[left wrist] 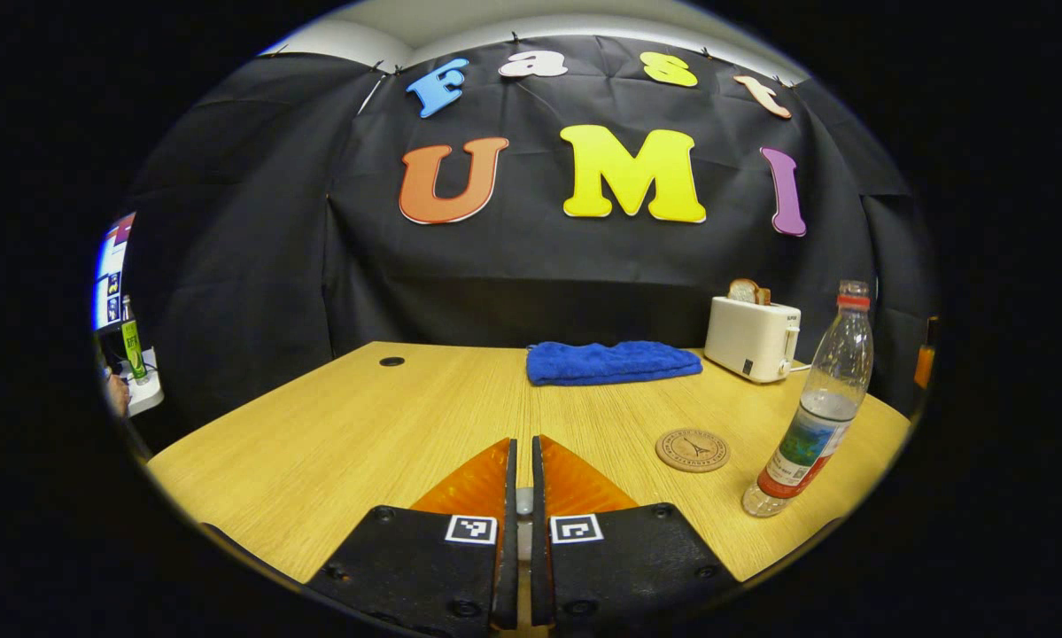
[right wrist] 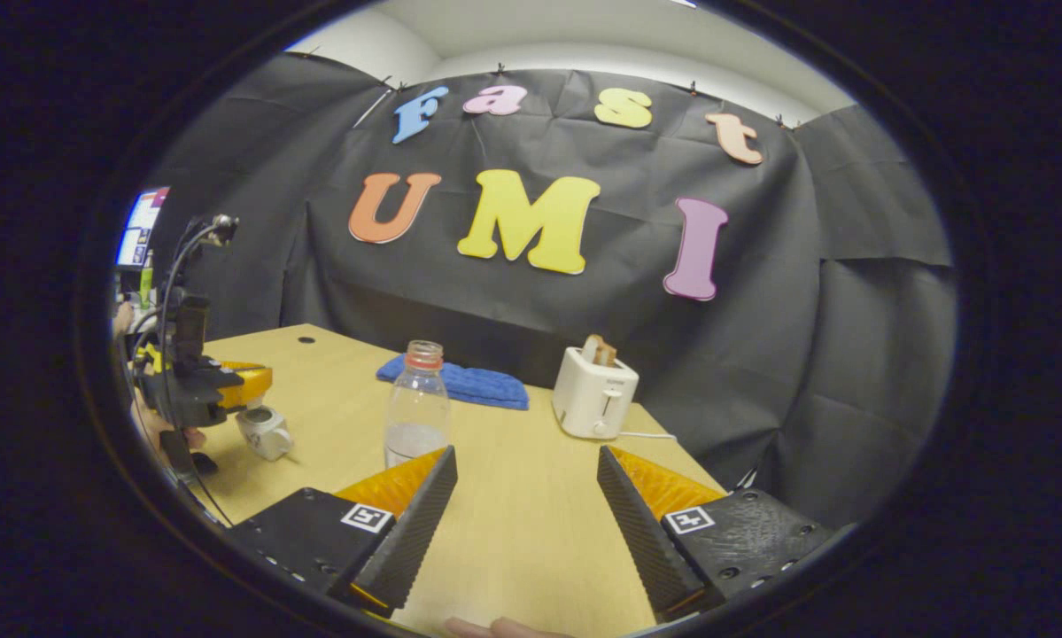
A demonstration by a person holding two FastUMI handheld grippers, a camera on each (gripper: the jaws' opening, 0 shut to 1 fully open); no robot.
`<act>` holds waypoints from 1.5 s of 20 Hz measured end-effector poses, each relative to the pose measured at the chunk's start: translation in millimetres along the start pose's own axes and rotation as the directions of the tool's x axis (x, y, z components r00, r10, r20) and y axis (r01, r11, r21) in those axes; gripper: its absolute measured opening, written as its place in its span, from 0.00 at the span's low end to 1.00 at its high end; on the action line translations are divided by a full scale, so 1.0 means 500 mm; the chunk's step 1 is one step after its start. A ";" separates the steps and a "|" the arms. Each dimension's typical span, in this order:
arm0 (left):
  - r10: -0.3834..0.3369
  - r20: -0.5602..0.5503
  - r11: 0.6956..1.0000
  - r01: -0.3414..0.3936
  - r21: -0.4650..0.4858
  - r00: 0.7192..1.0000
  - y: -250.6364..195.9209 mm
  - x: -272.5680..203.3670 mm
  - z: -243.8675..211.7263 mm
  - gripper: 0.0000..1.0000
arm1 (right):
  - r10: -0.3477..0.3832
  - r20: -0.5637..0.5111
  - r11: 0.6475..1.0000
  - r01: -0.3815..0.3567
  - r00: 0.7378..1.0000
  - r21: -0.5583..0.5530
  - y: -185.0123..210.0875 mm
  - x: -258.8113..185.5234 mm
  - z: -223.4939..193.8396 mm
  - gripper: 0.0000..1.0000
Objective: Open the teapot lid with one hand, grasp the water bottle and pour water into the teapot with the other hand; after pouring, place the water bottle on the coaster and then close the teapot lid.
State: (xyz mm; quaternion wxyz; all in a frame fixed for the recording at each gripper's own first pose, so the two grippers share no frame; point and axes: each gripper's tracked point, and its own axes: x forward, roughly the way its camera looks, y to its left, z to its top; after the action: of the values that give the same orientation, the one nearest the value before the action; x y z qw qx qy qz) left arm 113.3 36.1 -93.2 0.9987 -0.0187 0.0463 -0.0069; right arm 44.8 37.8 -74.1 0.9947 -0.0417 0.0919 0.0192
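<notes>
My left gripper (left wrist: pixel 523 440) has its fingers almost together, with a small pale piece pinched low between them that looks like the teapot lid's knob (left wrist: pixel 523 501). In the right gripper view that left gripper (right wrist: pixel 256 390) hovers just over the small white teapot (right wrist: pixel 265 431) at the table's left. The clear water bottle (left wrist: pixel 814 416), with a red neck ring and some water in it, stands upright beside the round brown coaster (left wrist: pixel 692 450). My right gripper (right wrist: pixel 526 456) is open, and the bottle (right wrist: pixel 415 403) stands just ahead of its left finger.
A folded blue towel (left wrist: pixel 613 361) lies at the back of the wooden table (left wrist: pixel 336 443). A white toaster (right wrist: pixel 594 403) holding toast stands to its right with its cord trailing. A hand (right wrist: pixel 172 434) holds the left gripper.
</notes>
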 end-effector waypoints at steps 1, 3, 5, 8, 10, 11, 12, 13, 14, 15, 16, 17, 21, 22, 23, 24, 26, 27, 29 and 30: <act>0.002 0.008 1.000 -0.002 -0.014 1.000 0.009 -0.010 0.016 0.08 | 0.026 -0.008 1.000 -0.026 1.000 0.012 0.018 0.006 -0.008 0.95; 0.003 0.004 1.000 -0.003 -0.020 1.000 0.023 -0.031 0.037 0.08 | 0.085 -0.017 0.995 -0.084 0.996 0.047 0.058 0.017 -0.021 0.96; 0.016 -0.013 1.000 -0.016 -0.013 1.000 0.048 -0.051 0.049 0.07 | 0.127 -0.021 0.990 -0.125 0.992 0.073 0.094 0.032 -0.034 0.96; -0.002 -0.037 0.999 0.001 -0.039 0.999 0.061 -0.080 0.069 0.05 | 0.150 -0.001 0.985 -0.150 0.989 0.082 0.130 0.059 -0.044 0.98; -0.017 -0.042 0.999 0.015 -0.035 0.999 0.062 -0.100 0.080 0.05 | 0.149 0.007 0.984 -0.149 0.989 0.099 0.145 0.078 -0.049 0.98; -0.014 -0.039 1.000 0.013 -0.018 0.999 0.068 -0.109 0.087 0.04 | 0.153 0.010 0.982 -0.154 0.988 0.109 0.155 0.086 -0.052 0.96; 0.004 -0.029 1.000 -0.004 -0.003 1.000 0.078 -0.118 0.098 0.04 | 0.142 0.017 0.983 -0.143 0.990 0.115 0.160 0.099 -0.048 0.96; 0.020 -0.015 1.000 -0.019 0.004 1.000 0.093 -0.129 0.111 0.04 | 0.123 0.033 0.985 -0.126 0.992 0.118 0.158 0.109 -0.045 0.98; 0.016 0.004 1.000 -0.016 0.004 1.000 0.096 -0.140 0.122 0.04 | 0.116 0.047 0.986 -0.121 0.992 0.114 0.163 0.116 -0.043 0.94; 0.005 0.016 1.000 -0.005 -0.001 1.000 0.092 -0.151 0.133 0.04 | 0.109 0.051 0.988 -0.113 0.993 0.105 0.169 0.129 -0.043 0.95; -0.010 0.017 1.000 0.010 -0.003 1.000 0.089 -0.158 0.138 0.04 | 0.100 0.048 0.990 -0.104 0.994 0.096 0.173 0.144 -0.046 0.95; -0.022 0.012 1.000 0.022 -0.007 1.000 0.089 -0.166 0.136 0.04 | 0.103 0.045 0.990 -0.107 0.994 0.097 0.181 0.158 -0.049 0.97; -0.055 0.000 0.998 0.055 -0.027 0.999 0.097 -0.179 0.137 0.04 | 0.084 0.023 0.991 -0.086 0.996 0.105 0.190 0.187 -0.055 0.96; -0.058 0.002 0.998 0.058 -0.026 0.998 0.099 -0.181 0.139 0.04 | 0.082 0.020 0.991 -0.083 0.996 0.100 0.195 0.192 -0.053 0.98; -0.059 0.007 0.998 0.060 -0.023 0.998 0.101 -0.184 0.142 0.04 | 0.070 0.019 0.993 -0.071 0.997 0.092 0.196 0.199 -0.051 0.98; -0.062 0.010 0.998 0.062 -0.021 0.998 0.104 -0.185 0.144 0.04 | 0.055 0.021 0.994 -0.057 0.998 0.088 0.190 0.202 -0.048 0.95; -0.069 0.021 0.997 0.069 -0.026 0.997 0.105 -0.188 0.150 0.04 | 0.043 0.021 0.995 -0.045 0.999 0.087 0.190 0.205 -0.046 0.93; -0.069 0.019 0.997 0.070 -0.028 0.997 0.106 -0.188 0.151 0.04 | 0.033 0.019 0.996 -0.035 0.999 0.081 0.186 0.206 -0.048 0.90; -0.069 0.021 0.997 0.070 -0.028 0.997 0.110 -0.189 0.150 0.04 | 0.022 0.017 0.997 -0.023 1.000 0.070 0.184 0.205 -0.046 0.79; -0.069 0.020 0.997 0.069 -0.026 0.997 0.112 -0.188 0.149 0.04 | 0.017 0.017 0.998 -0.018 1.000 0.061 0.182 0.203 -0.043 0.79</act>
State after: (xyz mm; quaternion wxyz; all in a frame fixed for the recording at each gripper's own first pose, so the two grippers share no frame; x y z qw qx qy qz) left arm 27.2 96.2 -12.4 0.9980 -0.0339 0.0360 -0.0406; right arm 136.6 129.8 -121.3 0.9960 -0.0103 0.0847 0.0256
